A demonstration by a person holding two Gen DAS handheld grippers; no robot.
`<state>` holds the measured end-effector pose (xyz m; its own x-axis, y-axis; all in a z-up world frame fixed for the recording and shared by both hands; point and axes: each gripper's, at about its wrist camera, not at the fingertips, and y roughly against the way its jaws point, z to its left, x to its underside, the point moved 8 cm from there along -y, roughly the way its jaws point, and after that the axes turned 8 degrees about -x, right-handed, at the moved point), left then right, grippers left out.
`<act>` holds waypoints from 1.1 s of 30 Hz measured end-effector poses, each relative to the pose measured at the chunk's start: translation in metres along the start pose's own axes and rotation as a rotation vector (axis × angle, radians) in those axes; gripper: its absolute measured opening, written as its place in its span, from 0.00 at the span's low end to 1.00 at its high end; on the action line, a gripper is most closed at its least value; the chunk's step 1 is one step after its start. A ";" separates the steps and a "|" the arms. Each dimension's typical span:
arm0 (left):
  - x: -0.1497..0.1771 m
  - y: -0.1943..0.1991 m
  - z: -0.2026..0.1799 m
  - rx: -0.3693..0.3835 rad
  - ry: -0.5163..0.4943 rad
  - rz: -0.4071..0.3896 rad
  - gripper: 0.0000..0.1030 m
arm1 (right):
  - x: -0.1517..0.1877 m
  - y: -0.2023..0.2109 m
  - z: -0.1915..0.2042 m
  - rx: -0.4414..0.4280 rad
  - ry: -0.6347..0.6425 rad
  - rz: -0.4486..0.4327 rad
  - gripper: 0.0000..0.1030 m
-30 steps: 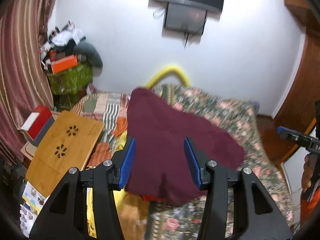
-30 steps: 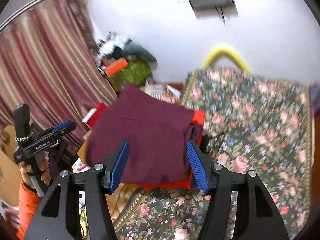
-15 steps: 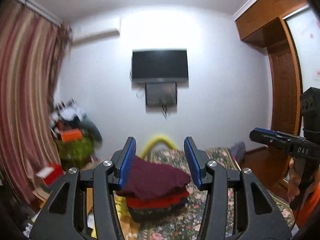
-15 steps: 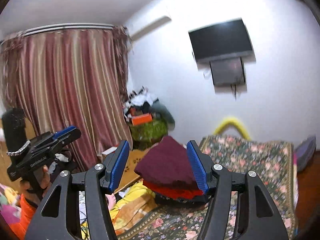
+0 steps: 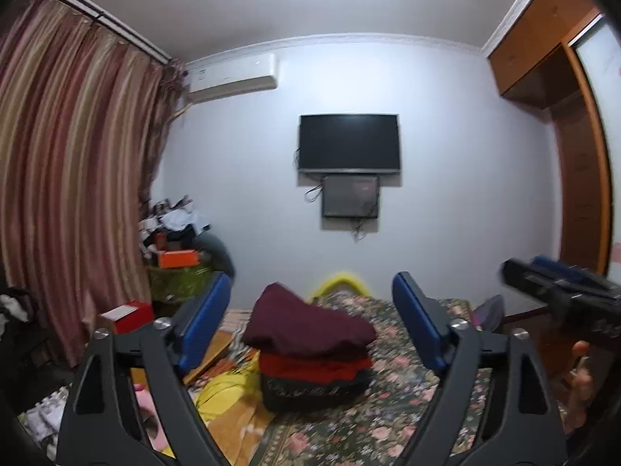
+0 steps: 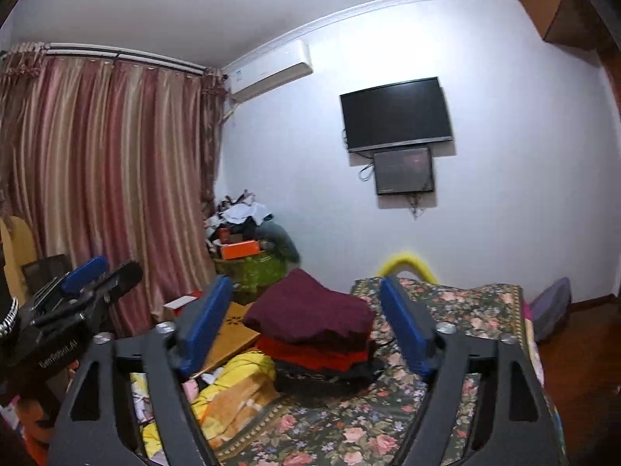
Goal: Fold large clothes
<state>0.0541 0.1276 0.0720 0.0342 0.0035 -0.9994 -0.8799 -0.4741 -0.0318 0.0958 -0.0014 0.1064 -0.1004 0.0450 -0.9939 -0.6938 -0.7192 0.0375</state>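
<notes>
A folded maroon garment lies on top of a stack, over a red garment and a dark one, on the floral bed cover. The stack also shows in the right wrist view: maroon garment, red garment. My left gripper is open and empty, held back from the stack. My right gripper is open and empty, also well short of the stack. Each gripper shows at the edge of the other's view.
A yellow and orange blanket lies left of the stack. A wooden lap desk and boxes sit beside the bed. A cluttered pile stands by the striped curtain. A TV hangs on the far wall. A wardrobe is at right.
Both grippers have pulled back and tilted up from the maroon garment, so the stack now looks small and far and the wall and ceiling fill the views. Both jaws stay open.
</notes>
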 end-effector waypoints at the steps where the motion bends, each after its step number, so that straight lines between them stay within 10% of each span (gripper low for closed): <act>1: 0.003 -0.002 0.001 -0.014 -0.004 0.006 0.88 | 0.000 0.002 -0.001 0.012 0.002 -0.007 0.90; 33: 0.041 -0.018 -0.007 -0.023 -0.033 0.068 0.97 | 0.029 -0.001 -0.007 0.049 -0.018 0.089 1.00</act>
<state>0.0749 0.1301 0.0320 -0.0413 -0.0004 -0.9991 -0.8684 -0.4945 0.0361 0.0982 -0.0042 0.0770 -0.1760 -0.0046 -0.9844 -0.7154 -0.6863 0.1311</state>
